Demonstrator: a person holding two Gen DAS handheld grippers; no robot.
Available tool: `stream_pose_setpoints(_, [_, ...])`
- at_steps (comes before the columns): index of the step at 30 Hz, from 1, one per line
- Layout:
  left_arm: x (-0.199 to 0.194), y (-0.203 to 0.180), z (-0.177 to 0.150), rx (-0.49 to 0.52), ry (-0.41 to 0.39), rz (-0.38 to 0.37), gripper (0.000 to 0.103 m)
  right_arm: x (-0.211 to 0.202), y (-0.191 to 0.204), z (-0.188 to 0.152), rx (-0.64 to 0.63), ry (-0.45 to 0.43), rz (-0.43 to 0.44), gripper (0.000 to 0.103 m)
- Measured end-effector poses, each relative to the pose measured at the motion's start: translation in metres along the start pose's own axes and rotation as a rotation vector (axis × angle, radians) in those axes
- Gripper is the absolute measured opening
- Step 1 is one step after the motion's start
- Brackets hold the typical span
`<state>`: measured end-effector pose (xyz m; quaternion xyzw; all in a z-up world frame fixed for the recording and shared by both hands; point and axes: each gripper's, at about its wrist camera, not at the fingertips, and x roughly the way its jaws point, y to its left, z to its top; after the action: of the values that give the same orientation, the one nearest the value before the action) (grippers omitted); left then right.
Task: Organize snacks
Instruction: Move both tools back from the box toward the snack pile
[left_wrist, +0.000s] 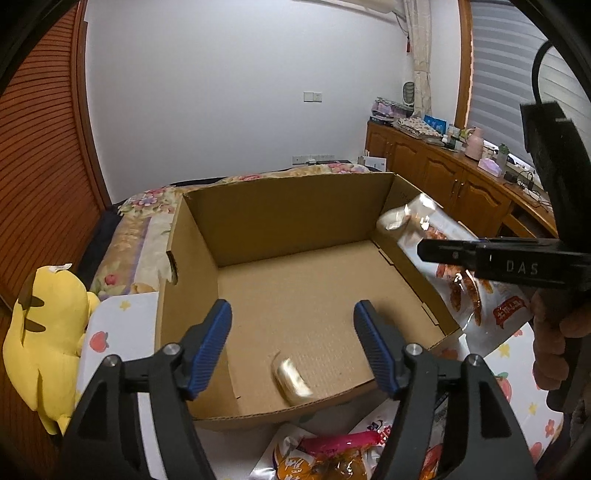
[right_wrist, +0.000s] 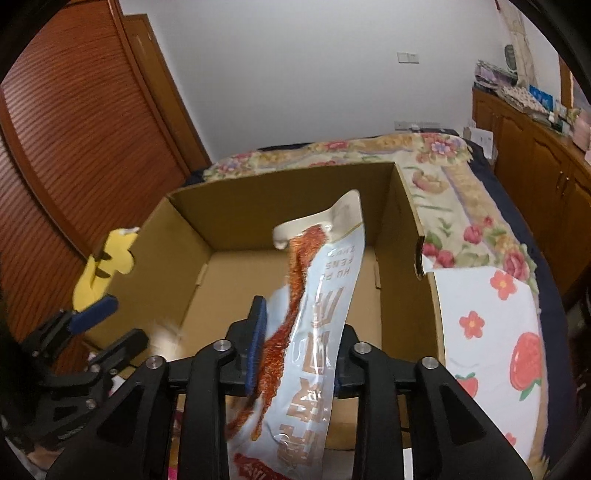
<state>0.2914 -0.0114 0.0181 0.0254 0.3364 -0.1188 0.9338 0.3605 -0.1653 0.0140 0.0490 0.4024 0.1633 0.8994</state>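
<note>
An open cardboard box (left_wrist: 207, 266) stands on the bed; it also shows in the right wrist view (right_wrist: 184, 236). A small gold-wrapped snack (left_wrist: 291, 378), blurred, lies on the box floor near the front wall. My left gripper (left_wrist: 291, 347) is open and empty over the box's front edge. My right gripper (right_wrist: 297, 347) is shut on a white snack bag with red-orange print (right_wrist: 317, 302) and holds it over the box's right side; the bag also shows in the left wrist view (left_wrist: 454, 273).
More snack packets (left_wrist: 332, 450) lie on a white fruit-print sheet (right_wrist: 491, 325) in front of the box. A yellow plush toy (left_wrist: 44, 332) sits left of the box. A floral quilt (right_wrist: 443, 192) lies behind. A wooden cabinet (left_wrist: 443, 173) stands right.
</note>
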Motion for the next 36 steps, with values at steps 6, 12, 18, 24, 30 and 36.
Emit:
stream_pose_setpoints(6, [-0.010, 0.006, -0.003, -0.020, -0.016, -0.018, 0.076, 0.000, -0.001, -0.004, -0.008, -0.001, 0.002, 0.058])
stream_pose_setpoints(12, [-0.022, 0.006, -0.006, -0.023, -0.044, -0.030, 0.081, -0.007, 0.002, 0.000, -0.028, -0.031, 0.017, 0.085])
stream_pose_setpoints(18, [-0.035, 0.002, -0.014, -0.002, -0.056, -0.044, 0.081, -0.019, 0.008, 0.001, -0.052, -0.059, 0.014, 0.085])
stream_pose_setpoints(24, [-0.056, -0.003, -0.034, 0.021, -0.072, -0.059, 0.081, -0.056, 0.018, -0.025, -0.137, -0.118, 0.014, 0.085])
stream_pose_setpoints(30, [-0.070, -0.003, -0.066, 0.013, -0.076, -0.083, 0.081, -0.088, 0.017, -0.075, -0.156, -0.155, 0.050, 0.085])
stream_pose_setpoints(36, [-0.069, -0.012, -0.099, 0.010, -0.040, -0.104, 0.081, -0.091, 0.008, -0.123, -0.144, -0.126, 0.078, 0.085])
